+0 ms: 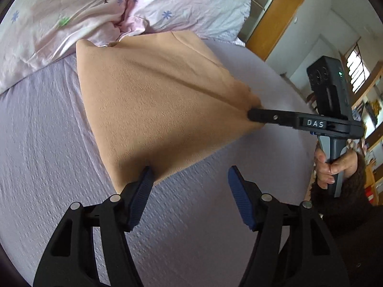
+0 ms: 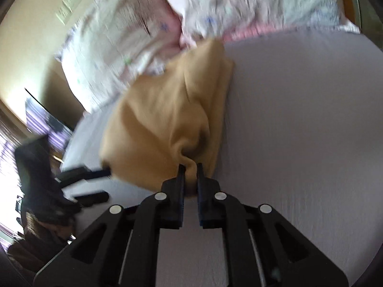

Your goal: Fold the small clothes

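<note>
A tan fleece garment [image 1: 155, 95] lies on the lilac bed sheet [image 1: 47, 143], its near right corner lifted. My right gripper [image 1: 251, 113] is shut on that corner; in the right wrist view [image 2: 190, 167] the tan cloth [image 2: 167, 119] bunches between its closed fingers. My left gripper [image 1: 189, 174] is open, its left pad [image 1: 143, 186] touching the garment's near edge, with nothing between the fingers. In the blurred right wrist view the left gripper [image 2: 105, 173] shows at the garment's left corner.
A pink floral quilt [image 1: 95, 12] is heaped at the far side of the bed, touching the garment's far edge. The bed's right edge [image 1: 287, 83] drops toward a wooden wardrobe [image 1: 282, 12] and a window. Bare sheet [image 2: 299, 143] lies right of the garment.
</note>
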The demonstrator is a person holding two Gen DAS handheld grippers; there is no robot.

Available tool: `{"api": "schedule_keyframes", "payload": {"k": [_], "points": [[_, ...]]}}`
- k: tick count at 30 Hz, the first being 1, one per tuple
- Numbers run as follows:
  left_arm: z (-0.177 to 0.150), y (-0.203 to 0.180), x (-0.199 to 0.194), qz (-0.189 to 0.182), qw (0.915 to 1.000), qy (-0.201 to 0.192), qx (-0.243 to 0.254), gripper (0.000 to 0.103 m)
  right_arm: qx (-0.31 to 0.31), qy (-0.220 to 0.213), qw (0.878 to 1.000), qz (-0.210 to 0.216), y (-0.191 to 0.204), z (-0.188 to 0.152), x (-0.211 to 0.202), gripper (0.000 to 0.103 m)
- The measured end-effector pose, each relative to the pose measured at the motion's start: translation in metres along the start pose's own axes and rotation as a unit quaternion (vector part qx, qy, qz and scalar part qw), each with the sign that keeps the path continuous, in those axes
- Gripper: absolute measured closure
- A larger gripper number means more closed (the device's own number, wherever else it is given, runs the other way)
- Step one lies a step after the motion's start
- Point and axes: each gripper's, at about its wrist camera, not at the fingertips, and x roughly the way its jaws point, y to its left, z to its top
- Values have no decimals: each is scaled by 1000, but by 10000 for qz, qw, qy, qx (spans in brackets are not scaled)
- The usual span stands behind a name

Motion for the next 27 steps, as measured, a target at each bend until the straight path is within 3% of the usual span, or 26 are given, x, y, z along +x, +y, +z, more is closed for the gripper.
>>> {"api": "schedule_keyframes", "payload": {"k": [2,3,4,6,9,14,18,21,23,25,27], "points": [[-2,2,-4,-173,9998,60,-55,37,84,-93,9997,190,0,4,-13,80],[-2,8,-12,-396,9990,-25,-203,37,191,-244,9989,362,-2,8,-25,57],[-2,14,-22,-555,9977,-149,-350,37,258,-391,9978,469,-4,13,-33,25],[4,39,-43,-805,9911,-617,-867,36,411,-689,9944,682,-9,28,-44,14],[23,84,-47,-632,9795,-1000,-1632,32,858,-476,9910,913,-21,67,-23,14],[49,124,-9,-815,9655,-680,-2380,32,1213,162,9899,712,-31,107,38,25],[65,133,22,-807,9636,-409,-2517,32,1159,264,9903,714,-33,112,58,30],[66,131,29,-901,9626,-416,-2520,33,1138,448,9864,1100,-33,107,67,69],[65,130,30,-835,9633,-428,-2516,57,1009,358,9877,1140,-29,107,69,74],[64,135,30,-916,9606,-473,-2583,70,934,214,9876,1245,-20,110,64,78],[63,140,16,-1062,9591,-601,-2552,73,872,38,9855,1454,-10,116,57,79]]}}
